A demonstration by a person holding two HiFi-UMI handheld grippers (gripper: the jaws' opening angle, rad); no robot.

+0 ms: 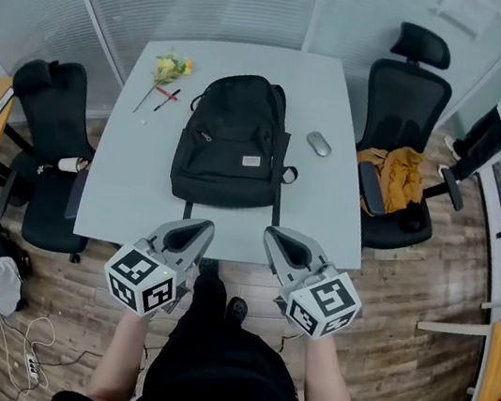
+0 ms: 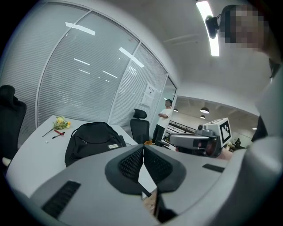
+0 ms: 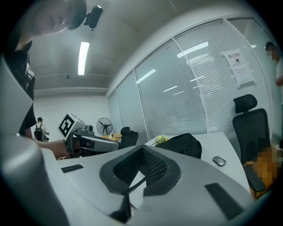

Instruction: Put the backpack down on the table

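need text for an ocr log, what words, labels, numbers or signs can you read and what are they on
No text is readable.
Pale label on the backpack: too small to read.
Paper notice on the glass wall: print blurred.
Cubes on the left gripper and right gripper: square patterns, no words.

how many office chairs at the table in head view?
2. One black chair stands at the table's left side; the other chair at its right, an orange garment on its seat. More may be out of frame.
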